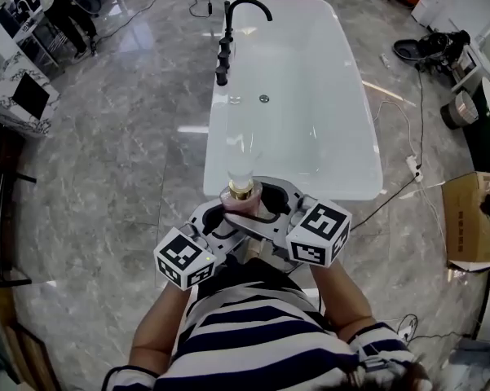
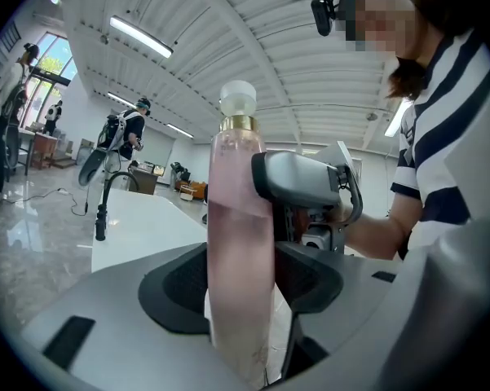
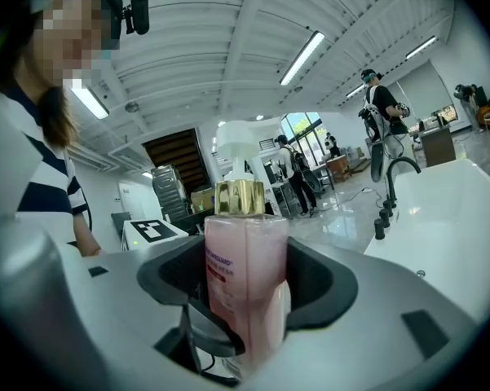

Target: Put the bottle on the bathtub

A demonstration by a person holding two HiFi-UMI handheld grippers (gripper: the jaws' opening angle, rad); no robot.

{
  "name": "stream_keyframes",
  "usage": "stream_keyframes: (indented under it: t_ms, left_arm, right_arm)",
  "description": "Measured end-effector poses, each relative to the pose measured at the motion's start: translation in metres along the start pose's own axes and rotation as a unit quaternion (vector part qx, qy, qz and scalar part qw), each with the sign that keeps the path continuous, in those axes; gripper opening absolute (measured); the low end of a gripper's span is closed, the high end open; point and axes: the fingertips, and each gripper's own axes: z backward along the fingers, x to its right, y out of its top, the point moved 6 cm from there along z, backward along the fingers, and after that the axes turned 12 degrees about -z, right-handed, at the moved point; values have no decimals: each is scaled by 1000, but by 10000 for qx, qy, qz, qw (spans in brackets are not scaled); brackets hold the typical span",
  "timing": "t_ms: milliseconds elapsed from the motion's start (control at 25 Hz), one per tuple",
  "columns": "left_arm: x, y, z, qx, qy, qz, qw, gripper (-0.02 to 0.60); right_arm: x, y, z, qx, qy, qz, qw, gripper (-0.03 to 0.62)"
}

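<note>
Between left gripper [image 2: 240, 287] and right gripper [image 3: 249, 287], both clamped on it, the bottle [image 1: 241, 187] hangs unplaced, bathtub [image 1: 350, 187] just ahead.

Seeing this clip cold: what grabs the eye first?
A pink translucent pump bottle with a gold collar is clamped upright between the left gripper and the right gripper, low centre in the head view. Just beyond it stands a white freestanding bathtub, with a black arched faucet at its far left edge, on a glossy grey marble floor.
</note>
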Motion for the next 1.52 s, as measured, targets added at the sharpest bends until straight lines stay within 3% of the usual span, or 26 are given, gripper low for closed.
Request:
stream_keyframes:
  t_ms: [440,840,1200,1520]
  left_arm:
    - [-65,12,-52,-209,207,-153,9995,239]
    - [-108,5,-65,-331,325,-123,9988,239]
    - [-172,-7,-71,-295,-128,-201,9993,240]
    - [-223,-32,-86,-479,-714,-15,9963,240]
  right_arm:
    - [73,44,-17,-16,236,-9,9997,307]
    - [109,58,-46,-159,261,-91,9995,305]
    - [143,71,-91,-41,-202,-178,9996,304]
    - [184,71,-126,-137,-726,-564,9957,304]
